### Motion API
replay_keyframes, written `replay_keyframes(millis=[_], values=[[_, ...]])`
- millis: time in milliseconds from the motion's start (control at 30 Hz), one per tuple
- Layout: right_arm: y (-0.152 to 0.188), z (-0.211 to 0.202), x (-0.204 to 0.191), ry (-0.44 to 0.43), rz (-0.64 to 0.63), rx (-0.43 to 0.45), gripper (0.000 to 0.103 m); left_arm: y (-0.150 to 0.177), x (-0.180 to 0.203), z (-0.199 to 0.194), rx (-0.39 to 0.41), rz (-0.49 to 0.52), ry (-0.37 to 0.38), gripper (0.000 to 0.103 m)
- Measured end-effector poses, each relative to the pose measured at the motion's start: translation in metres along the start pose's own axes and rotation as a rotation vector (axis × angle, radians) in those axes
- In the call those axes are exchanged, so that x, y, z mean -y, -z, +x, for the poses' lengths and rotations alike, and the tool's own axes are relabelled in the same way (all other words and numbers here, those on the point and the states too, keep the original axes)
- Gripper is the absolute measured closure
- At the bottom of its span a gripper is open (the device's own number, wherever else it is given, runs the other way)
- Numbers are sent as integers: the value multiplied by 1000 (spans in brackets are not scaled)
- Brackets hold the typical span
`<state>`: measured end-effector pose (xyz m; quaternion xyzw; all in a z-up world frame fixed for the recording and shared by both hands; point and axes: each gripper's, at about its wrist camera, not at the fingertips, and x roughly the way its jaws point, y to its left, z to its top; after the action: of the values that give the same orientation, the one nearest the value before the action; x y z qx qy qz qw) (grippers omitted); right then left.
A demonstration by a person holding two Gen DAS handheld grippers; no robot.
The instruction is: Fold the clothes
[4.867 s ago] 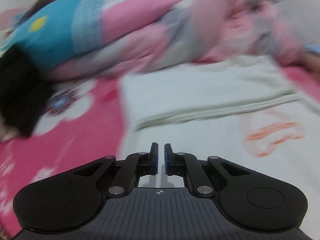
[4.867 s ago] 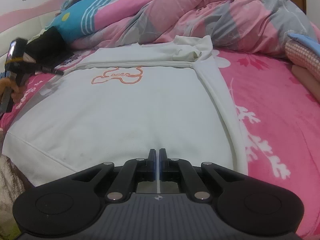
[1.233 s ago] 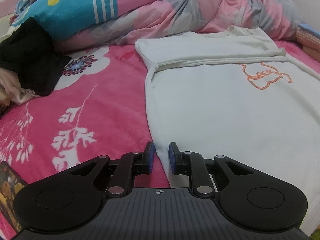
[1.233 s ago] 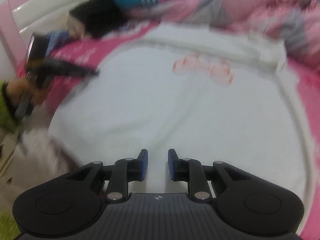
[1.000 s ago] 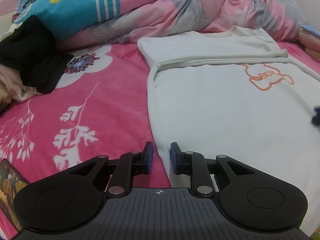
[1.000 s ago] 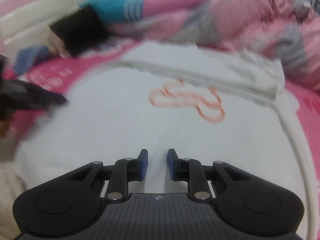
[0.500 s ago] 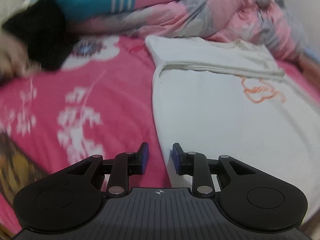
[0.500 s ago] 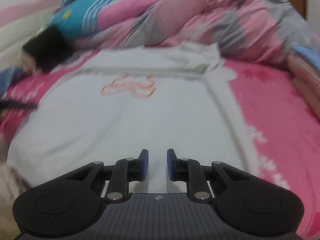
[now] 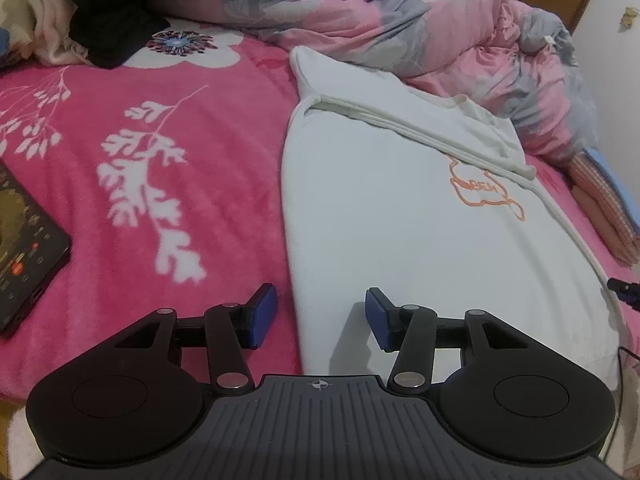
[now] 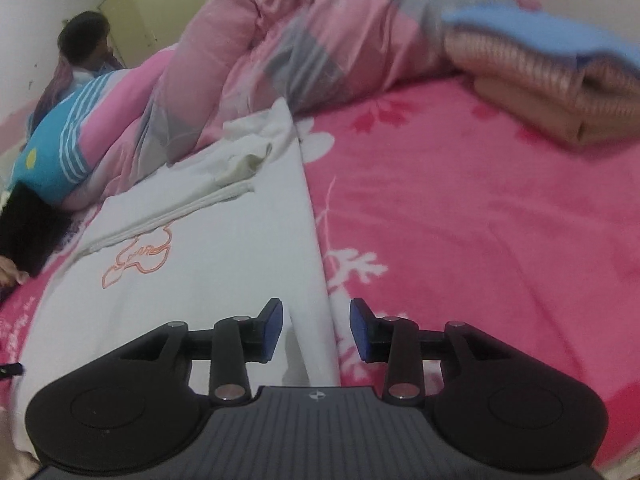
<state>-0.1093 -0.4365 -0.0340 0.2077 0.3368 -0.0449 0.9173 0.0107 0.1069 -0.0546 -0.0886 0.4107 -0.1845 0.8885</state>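
White shirt (image 9: 400, 216) lies flat on the pink floral blanket (image 9: 168, 128), orange outline print (image 9: 486, 188) facing up, its far end folded over toward the heaped pink-grey duvet (image 9: 420, 28). All places below are given relative to the shirt.

Left gripper (image 9: 320, 318) sits at the shirt's near left edge, fingers spread wide and holding nothing; left pad (image 9: 262, 314) is over blanket just off the edge, right pad (image 9: 378, 318) is over the white cloth. Contact with the fabric cannot be told. A dark tablet-like device (image 9: 28, 256) lies on the blanket well to the left of the shirt. Black garment (image 9: 108, 12) and cream cloth (image 9: 48, 28) are piled beyond the shirt's far left corner. A black tip of the other tool (image 9: 622, 290) shows at the shirt's near right edge.

Right gripper (image 10: 316, 330) sits at the shirt (image 10: 208, 264)'s near right edge, fingers also spread wide, empty; its left pad (image 10: 271, 328) is over the cloth, its right pad (image 10: 362, 330) over the blanket (image 10: 460, 220). The shirt's straight hem runs between them. Folded striped and blue clothes (image 10: 552, 80) are stacked well to the right of the shirt, blurred. A teal-and-pink striped cushion (image 10: 76, 132) lies beyond its far left side, against the duvet (image 10: 320, 36). A person's dark hair (image 10: 86, 38) is visible further back.
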Motion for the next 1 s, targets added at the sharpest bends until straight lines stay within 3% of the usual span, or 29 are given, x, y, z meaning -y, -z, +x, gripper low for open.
replay_keyframes(millis=[100, 200, 267, 367, 433, 500, 533, 567, 733, 833, 1000], values=[[-3, 4, -4, -37, -13, 1, 64, 1, 10, 4, 12, 35, -50, 59], [-8, -1, -5, -71, -1, 50, 56, 2, 21, 7, 23, 82, -103, 62], [-13, 2, -1, -108, 35, 51, 39, 1, 24, 9, 31, 80, -123, 65], [-16, 18, -8, -112, -2, 3, 39, -1, 28, 11, 43, 68, -154, 78], [-15, 25, -16, -85, -45, -9, 39, -1, 34, 12, 58, 83, -184, 95], [-14, 29, -24, -50, -89, -11, 53, -1, 41, 13, 74, 100, -214, 100], [-13, 32, -28, -33, -111, -13, 71, -1, 44, 12, 83, 109, -227, 101], [-12, 34, -32, -15, -133, -14, 97, -1, 46, 8, 97, 115, -237, 102], [-12, 17, -44, 67, -197, 54, 99, -10, 45, -12, 139, 119, -271, 101], [-11, 26, -34, 140, -203, 50, 99, -9, 37, 3, 86, 112, -278, 101], [-11, 27, -16, 107, -123, 45, 99, -7, 31, 12, 54, 108, -277, 101]])
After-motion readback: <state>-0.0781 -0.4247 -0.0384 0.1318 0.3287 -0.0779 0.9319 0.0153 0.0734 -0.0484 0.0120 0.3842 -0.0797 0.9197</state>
